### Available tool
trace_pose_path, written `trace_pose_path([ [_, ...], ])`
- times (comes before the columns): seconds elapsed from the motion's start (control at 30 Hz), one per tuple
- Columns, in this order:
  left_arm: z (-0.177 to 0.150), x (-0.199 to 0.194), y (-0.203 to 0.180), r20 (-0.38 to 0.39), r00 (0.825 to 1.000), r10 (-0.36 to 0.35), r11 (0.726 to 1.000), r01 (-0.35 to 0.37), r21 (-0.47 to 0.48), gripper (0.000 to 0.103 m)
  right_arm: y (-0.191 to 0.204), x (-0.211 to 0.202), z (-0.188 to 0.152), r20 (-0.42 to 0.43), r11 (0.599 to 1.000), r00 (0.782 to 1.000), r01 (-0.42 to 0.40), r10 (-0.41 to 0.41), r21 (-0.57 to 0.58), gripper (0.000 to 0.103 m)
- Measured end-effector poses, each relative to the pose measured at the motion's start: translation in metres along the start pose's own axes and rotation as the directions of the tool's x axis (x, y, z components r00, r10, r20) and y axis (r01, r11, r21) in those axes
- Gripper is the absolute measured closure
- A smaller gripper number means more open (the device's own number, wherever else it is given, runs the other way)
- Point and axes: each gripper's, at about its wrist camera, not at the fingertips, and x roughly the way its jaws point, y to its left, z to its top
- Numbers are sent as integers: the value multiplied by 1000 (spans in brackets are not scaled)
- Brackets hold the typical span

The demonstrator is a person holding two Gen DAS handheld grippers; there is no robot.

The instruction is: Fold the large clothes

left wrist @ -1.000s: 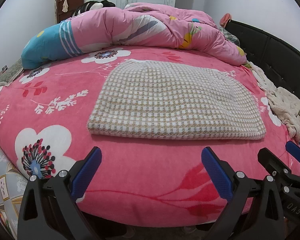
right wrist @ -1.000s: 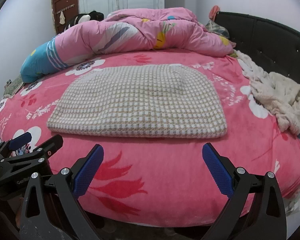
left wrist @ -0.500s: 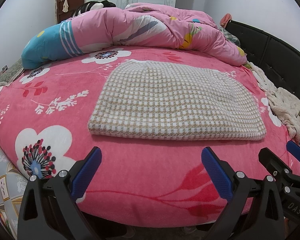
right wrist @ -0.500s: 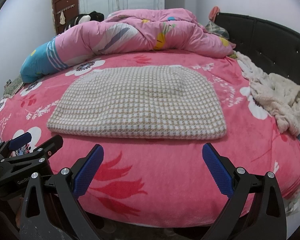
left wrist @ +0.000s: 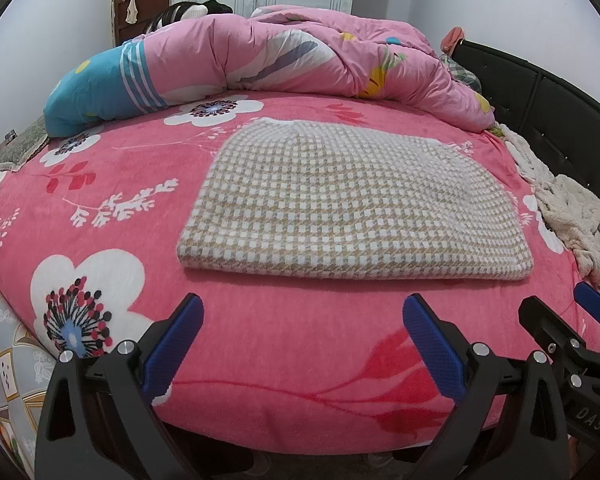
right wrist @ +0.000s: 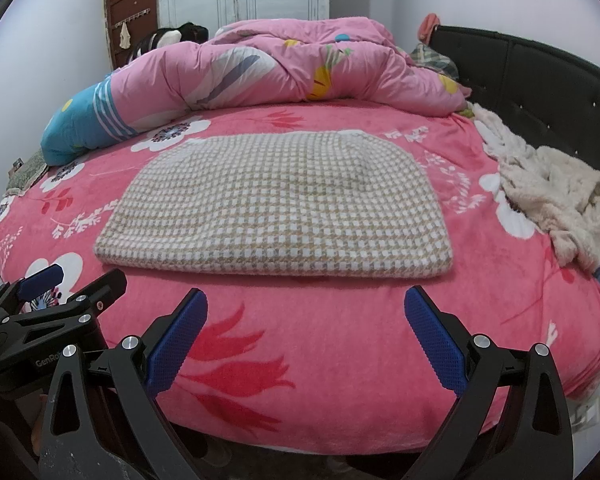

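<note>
A beige-and-white checked garment (left wrist: 352,208) lies folded flat on the pink flowered bed; it also shows in the right wrist view (right wrist: 276,208). My left gripper (left wrist: 302,344) is open and empty, held at the bed's near edge short of the garment. My right gripper (right wrist: 306,340) is open and empty, also at the near edge. The right gripper shows at the lower right of the left wrist view (left wrist: 568,332). The left gripper shows at the lower left of the right wrist view (right wrist: 60,292).
A rolled pink and blue duvet (left wrist: 260,60) lies along the far side of the bed. A cream fleece garment (right wrist: 556,196) is heaped at the right, by the black headboard (right wrist: 540,76). A brown door (right wrist: 130,12) stands at the back left.
Both views have shifted very slightly; the garment sits a touch nearer in the frame. Both grippers stay open and empty.
</note>
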Motion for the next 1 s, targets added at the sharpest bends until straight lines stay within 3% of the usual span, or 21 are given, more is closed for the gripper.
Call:
trace_pose_path([
  [1.0,0,0,1,-1,1000,-2,1000,2,2,5,-1,1,1,1,1000,1000,-3,3,-7,8],
])
